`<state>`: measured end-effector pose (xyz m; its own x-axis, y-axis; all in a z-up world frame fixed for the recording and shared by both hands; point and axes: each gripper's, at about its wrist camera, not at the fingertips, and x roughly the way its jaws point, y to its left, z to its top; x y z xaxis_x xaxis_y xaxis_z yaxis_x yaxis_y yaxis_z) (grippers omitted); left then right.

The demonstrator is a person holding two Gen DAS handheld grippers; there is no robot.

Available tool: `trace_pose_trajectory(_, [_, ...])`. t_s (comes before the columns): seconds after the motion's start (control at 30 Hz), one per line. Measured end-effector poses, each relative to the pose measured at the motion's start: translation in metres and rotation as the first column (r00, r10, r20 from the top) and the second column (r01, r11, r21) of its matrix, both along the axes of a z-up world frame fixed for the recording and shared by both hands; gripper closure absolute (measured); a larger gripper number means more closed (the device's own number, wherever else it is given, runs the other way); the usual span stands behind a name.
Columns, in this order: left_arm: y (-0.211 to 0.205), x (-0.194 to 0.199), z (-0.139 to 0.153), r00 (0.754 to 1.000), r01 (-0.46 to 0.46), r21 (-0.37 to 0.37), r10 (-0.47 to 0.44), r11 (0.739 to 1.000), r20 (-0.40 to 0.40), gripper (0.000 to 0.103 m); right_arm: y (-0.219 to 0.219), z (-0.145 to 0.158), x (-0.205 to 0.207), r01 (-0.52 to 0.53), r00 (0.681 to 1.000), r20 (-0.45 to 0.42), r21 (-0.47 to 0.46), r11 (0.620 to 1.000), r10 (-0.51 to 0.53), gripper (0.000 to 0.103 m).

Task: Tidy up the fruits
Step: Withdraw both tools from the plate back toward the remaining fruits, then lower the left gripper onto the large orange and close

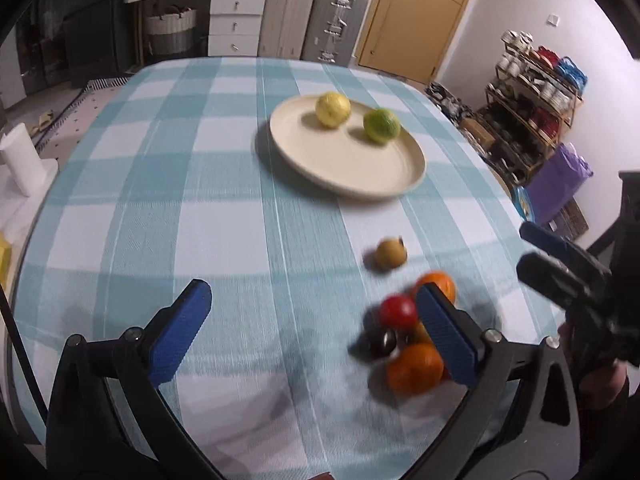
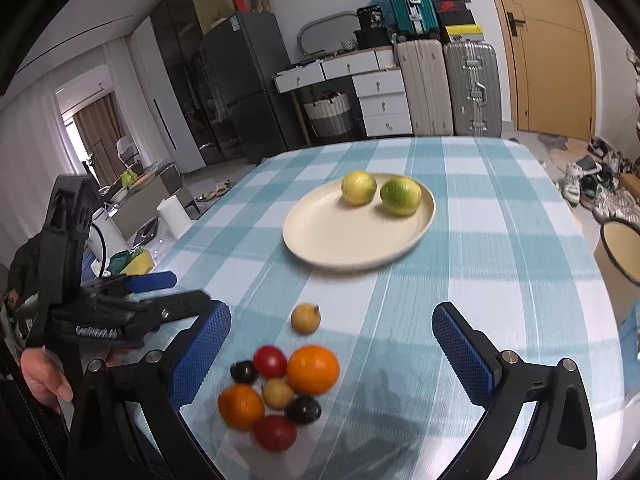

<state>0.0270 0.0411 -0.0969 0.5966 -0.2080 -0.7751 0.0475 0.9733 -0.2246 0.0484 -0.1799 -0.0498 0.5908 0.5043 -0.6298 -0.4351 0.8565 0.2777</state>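
A cream plate (image 1: 360, 168) (image 2: 332, 236) on the checked tablecloth holds a yellow lemon (image 1: 333, 109) (image 2: 358, 187) and a green lime (image 1: 381, 125) (image 2: 400, 195). Nearer me lies a cluster of small fruits: two oranges (image 2: 313, 369) (image 2: 240, 406), red ones (image 2: 270, 360), dark plums (image 2: 244, 372) and a tan fruit (image 2: 277, 393). One tan fruit (image 1: 390, 254) (image 2: 305, 318) lies apart, toward the plate. My left gripper (image 1: 316, 328) is open and empty, its right finger in front of the cluster. My right gripper (image 2: 332, 340) is open and empty above the cluster.
The table's (image 1: 160, 200) edge curves close on the left and right. A white paper roll (image 1: 22, 164) stands off the left side. Suitcases (image 2: 448, 88), drawers and a door line the far wall. A shoe rack (image 1: 532, 120) stands on the right.
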Motion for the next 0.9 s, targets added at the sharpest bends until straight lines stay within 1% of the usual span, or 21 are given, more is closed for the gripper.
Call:
trace_pose_trajectory(0.1, [-0.001, -0.012, -0.008, 0.999, 0.037, -0.048, -0.038, 0.998, -0.017, 0.001, -0.002, -0.003, -0.006, 0.003, 1.000, -0.007, -0.003, 1.000, -0.003, 0.000])
trace_pose_trajectory(0.4, [-0.021, -0.030, -0.028, 0.987, 0.136, -0.140, -0.147, 0.981, -0.069, 0.001, -0.005, -0.010, -0.015, 0.015, 0.999, -0.029, 0.002, 1.000, -0.015, 0.000])
trace_pose_trajectory(0.53, [-0.029, -0.030, -0.031, 0.982, 0.160, -0.138, -0.172, 0.977, -0.080, 0.001, -0.006, -0.010, -0.019, 0.022, 0.999, -0.028, 0.000, 1.000, -0.022, 0.000])
trace_pose_trajectory(0.7, [-0.032, -0.029, -0.032, 0.977, 0.181, -0.174, -0.198, 0.968, -0.083, 0.003, -0.008, -0.010, -0.021, 0.029, 0.999, -0.026, -0.007, 1.000, -0.029, 0.000])
trace_pose_trajectory(0.77, [-0.034, -0.028, -0.032, 0.974, 0.194, -0.191, -0.212, 0.962, -0.080, 0.007, -0.010, -0.011, -0.021, 0.033, 0.999, -0.033, -0.003, 0.999, -0.033, 0.000])
trace_pose_trajectory(0.8, [-0.035, -0.029, -0.031, 0.972, 0.203, -0.198, -0.222, 0.959, -0.077, 0.013, -0.010, -0.012, -0.020, 0.034, 0.999, -0.036, -0.003, 0.999, -0.034, 0.000])
trace_pose_trajectory(0.83, [-0.035, -0.029, -0.031, 0.969, 0.215, -0.209, -0.235, 0.954, -0.076, 0.025, -0.010, -0.012, -0.020, 0.034, 0.999, -0.039, -0.001, 0.999, -0.034, 0.000])
trace_pose_trajectory(0.87, [-0.037, -0.028, -0.032, 0.965, 0.228, -0.221, -0.250, 0.948, -0.080, 0.031, -0.011, -0.013, -0.020, 0.034, 0.999, -0.041, 0.001, 0.999, -0.034, 0.000])
trace_pose_trajectory(0.9, [-0.039, -0.027, -0.033, 0.959, 0.242, -0.232, -0.269, 0.942, -0.091, 0.039, -0.011, -0.013, -0.020, 0.034, 0.999, -0.040, 0.002, 0.999, -0.034, 0.000])
